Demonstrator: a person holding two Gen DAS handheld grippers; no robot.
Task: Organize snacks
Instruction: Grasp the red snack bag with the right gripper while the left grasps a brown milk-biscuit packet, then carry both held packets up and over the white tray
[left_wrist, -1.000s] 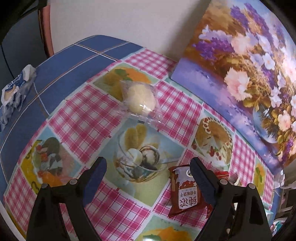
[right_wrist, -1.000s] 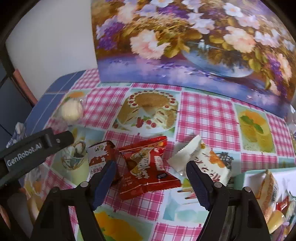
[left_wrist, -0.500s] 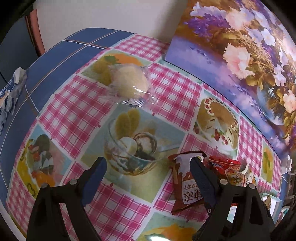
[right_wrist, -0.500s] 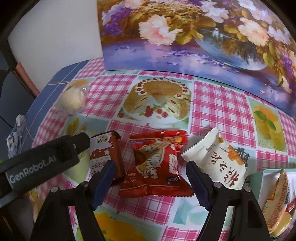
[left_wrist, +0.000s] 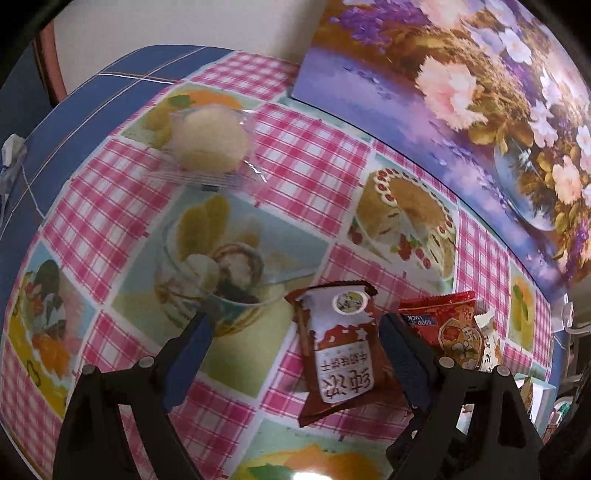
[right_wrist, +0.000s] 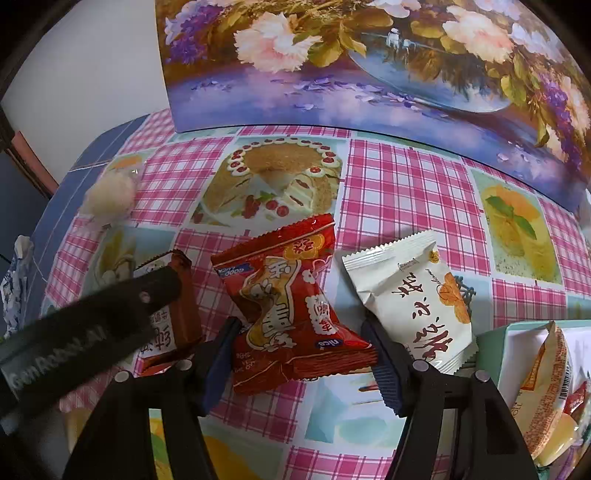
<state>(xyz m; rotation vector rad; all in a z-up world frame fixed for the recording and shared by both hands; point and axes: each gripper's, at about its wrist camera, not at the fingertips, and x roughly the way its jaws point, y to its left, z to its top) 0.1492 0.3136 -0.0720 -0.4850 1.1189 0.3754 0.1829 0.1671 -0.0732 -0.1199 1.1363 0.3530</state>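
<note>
My right gripper (right_wrist: 301, 356) is open, its fingers on either side of a red snack packet (right_wrist: 286, 306) that lies on the checked tablecloth. A white packet (right_wrist: 410, 295) lies just right of it, a brown packet (right_wrist: 173, 314) just left. My left gripper (left_wrist: 293, 347) is open too, with the brown packet (left_wrist: 341, 354) lying between its fingers, closer to the right one. The red packet (left_wrist: 443, 325) shows beyond that finger. A pale round cake in clear wrap (left_wrist: 208, 142) rests further back on the cloth, also in the right wrist view (right_wrist: 110, 195).
A teal tray (right_wrist: 495, 343) with several packets stands at the right edge. A flower painting (right_wrist: 369, 62) leans along the back of the table. A blue-and-white packet (right_wrist: 14, 291) lies at the far left. The left gripper's body (right_wrist: 88, 332) crosses the right wrist view.
Both grippers have moved forward and down over the snacks; the brown packet now lies between the left fingers and the red packet between the right fingers. Both stay open.
</note>
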